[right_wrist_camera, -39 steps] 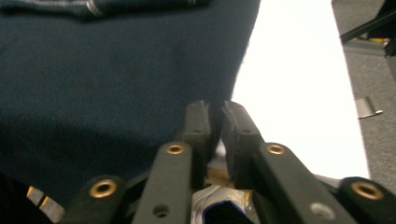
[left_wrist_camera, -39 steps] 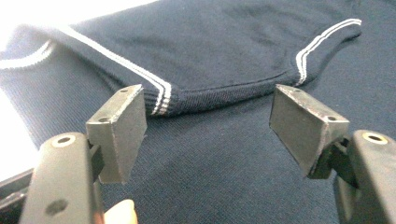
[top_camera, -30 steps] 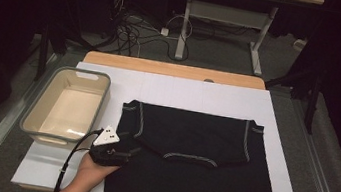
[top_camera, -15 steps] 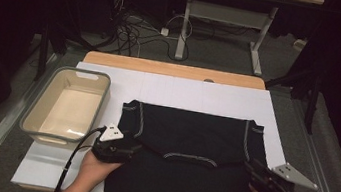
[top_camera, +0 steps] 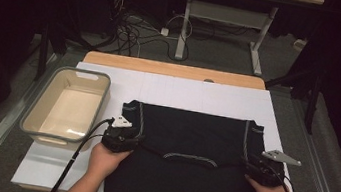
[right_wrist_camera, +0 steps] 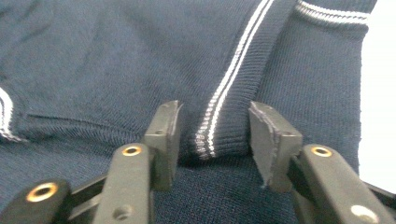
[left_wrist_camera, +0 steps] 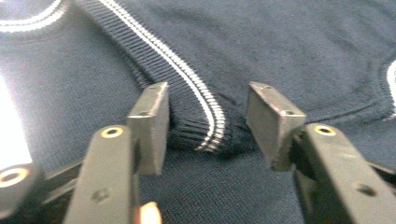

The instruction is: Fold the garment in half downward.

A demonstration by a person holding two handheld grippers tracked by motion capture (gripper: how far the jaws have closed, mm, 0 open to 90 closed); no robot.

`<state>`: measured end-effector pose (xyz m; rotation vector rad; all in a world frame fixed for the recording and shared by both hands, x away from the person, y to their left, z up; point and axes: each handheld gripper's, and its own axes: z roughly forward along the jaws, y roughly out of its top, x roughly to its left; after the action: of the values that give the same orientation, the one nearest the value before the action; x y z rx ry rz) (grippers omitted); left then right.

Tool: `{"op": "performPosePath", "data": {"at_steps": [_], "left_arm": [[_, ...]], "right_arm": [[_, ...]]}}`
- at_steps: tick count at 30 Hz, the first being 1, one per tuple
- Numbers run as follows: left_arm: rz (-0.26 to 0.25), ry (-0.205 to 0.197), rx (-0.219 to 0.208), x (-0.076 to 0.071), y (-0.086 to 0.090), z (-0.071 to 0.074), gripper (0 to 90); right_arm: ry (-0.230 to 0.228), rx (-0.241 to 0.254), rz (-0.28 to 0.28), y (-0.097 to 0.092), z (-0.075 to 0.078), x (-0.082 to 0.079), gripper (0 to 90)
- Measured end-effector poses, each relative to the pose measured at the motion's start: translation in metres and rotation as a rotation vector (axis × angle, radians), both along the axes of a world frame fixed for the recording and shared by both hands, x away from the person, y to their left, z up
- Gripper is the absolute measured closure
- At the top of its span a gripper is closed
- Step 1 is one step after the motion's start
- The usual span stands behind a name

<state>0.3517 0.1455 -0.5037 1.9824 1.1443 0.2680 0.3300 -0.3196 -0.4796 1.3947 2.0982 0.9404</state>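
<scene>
- Flat on the white sheet (top_camera: 199,92) covering the table lies a dark navy knitted sleeveless top with white-striped ribbed trim (top_camera: 192,139), its neckline toward the person.
- Left gripper (top_camera: 124,137) sits at the top's left shoulder; in the left gripper view its jaws have just been closing around the ribbed armhole edge (left_wrist_camera: 205,126), yet a gap shows at each pad, so nothing is clamped.
- Right gripper (top_camera: 255,169) sits at the right shoulder; in the right gripper view its parted jaws straddle the striped ribbed edge (right_wrist_camera: 219,126), the pads not pressing it.
- Just left of the garment stands a beige rectangular plastic tub with a grey rim (top_camera: 34,117).
</scene>
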Motion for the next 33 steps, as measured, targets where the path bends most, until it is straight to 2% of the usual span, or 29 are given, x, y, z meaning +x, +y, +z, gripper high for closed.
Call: {"op": "performPosePath", "data": {"at_steps": [2,6,9,12,14,18,21,25,28,33], "left_arm": [[0.007,-0.003,0.013,-0.001,-0.001,0.000,52.5],[0.008,0.004,0.011,0.000,-0.001,0.000,59.3],[-0.007,0.001,0.009,-0.001,-0.001,0.000,65.9],[-0.026,-0.009,0.007,-0.002,-0.001,0.000,72.2],[-0.037,-0.029,0.007,-0.004,-0.001,0.001,76.1],[-0.046,-0.071,-0.007,-0.009,0.001,0.002,80.1],[-0.043,-0.093,-0.019,-0.011,0.002,0.002,80.6],[-0.036,-0.116,-0.050,-0.014,0.006,0.005,80.7],[-0.044,-0.143,-0.073,-0.020,0.008,0.010,80.7],[-0.068,-0.172,-0.077,-0.030,0.011,0.019,80.7]], "right_arm": [[-0.007,-0.027,0.002,0.003,-0.001,-0.001,61.4],[-0.005,-0.025,0.023,0.004,-0.001,-0.001,68.9],[-0.010,-0.031,0.044,0.005,-0.001,-0.002,74.9],[-0.022,-0.044,0.055,0.006,-0.001,-0.004,77.3],[-0.031,-0.042,0.059,0.006,0.000,-0.005,78.0],[-0.079,-0.026,0.059,0.003,0.002,-0.009,78.8],[-0.109,-0.001,0.063,0.001,0.004,-0.012,79.1],[-0.122,0.043,0.068,-0.002,0.008,-0.016,79.0],[-0.155,0.041,0.079,-0.003,0.014,-0.020,79.0],[-0.194,0.034,0.084,-0.003,0.020,-0.029,79.0]]}}
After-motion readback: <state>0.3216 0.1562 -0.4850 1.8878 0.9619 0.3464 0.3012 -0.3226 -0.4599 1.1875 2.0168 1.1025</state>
